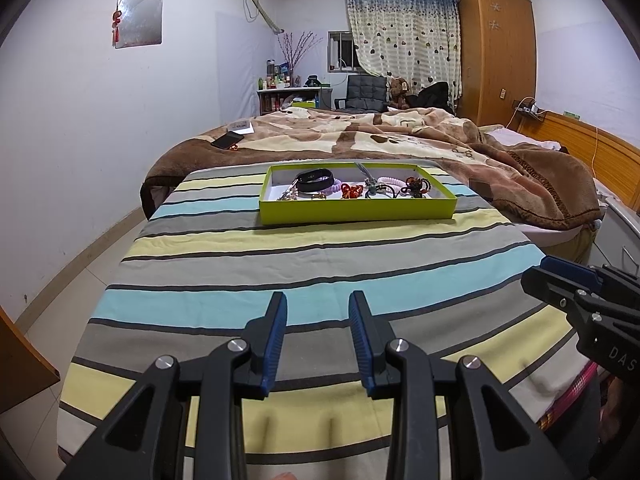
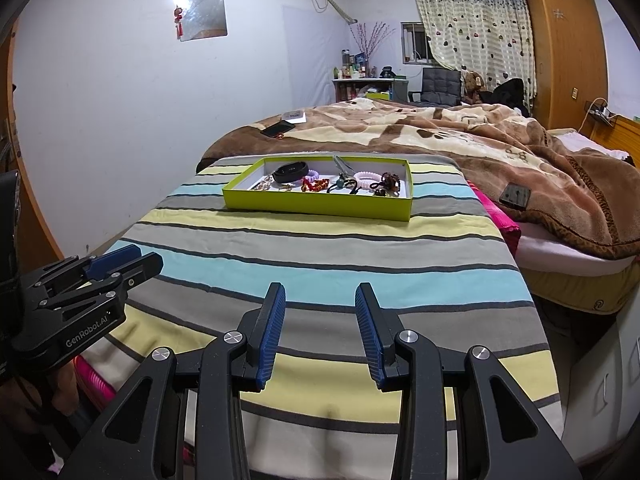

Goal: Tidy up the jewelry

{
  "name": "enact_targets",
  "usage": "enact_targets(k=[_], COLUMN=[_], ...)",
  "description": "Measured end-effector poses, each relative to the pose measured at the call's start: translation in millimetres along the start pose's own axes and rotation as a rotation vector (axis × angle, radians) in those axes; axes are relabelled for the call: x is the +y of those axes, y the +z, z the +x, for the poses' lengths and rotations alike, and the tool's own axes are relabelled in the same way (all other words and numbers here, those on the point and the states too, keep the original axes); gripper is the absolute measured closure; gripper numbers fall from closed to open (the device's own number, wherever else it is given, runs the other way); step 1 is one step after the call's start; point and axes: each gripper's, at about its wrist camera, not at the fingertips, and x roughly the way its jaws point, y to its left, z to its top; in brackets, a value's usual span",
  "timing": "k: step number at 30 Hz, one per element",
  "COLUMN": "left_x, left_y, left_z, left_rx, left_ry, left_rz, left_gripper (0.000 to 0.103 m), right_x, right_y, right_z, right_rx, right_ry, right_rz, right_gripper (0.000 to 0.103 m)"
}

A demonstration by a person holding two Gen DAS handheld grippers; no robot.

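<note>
Both grippers, left gripper [image 1: 318,300] and right gripper [image 2: 320,292], hover with jaws parted and empty over the striped cloth [image 1: 280,264], well short of the green tray [image 1: 356,210], where all the jewelry [image 1: 352,190] lies in a loose row. This fits either a sort finished or one pending; any pick calls for a low approach over the tray wall, pinching one piece clear of its neighbours. Legible writing: "GenRobot.AI" on the left gripper's side in the right wrist view, and "DAS" on the right gripper's in the left.

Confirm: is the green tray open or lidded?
Open. The green tray has no lid; the black band and pink coil bracelet lie exposed inside.
</note>
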Motion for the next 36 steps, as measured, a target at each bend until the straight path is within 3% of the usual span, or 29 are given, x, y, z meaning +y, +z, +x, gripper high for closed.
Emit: enact_targets(k=[36], left_x=[-1.0], left_y=[-1.0], left_z=[-0.4], left_rx=[-0.002], left_ry=[0.012], left_rz=[0.003], left_gripper=[0.070], right_x=[-0.1], right_y=[0.4], right_z=[0.4], right_rx=[0.001], right_ry=[0.001], right_rz=[0.001], right_gripper=[0.065])
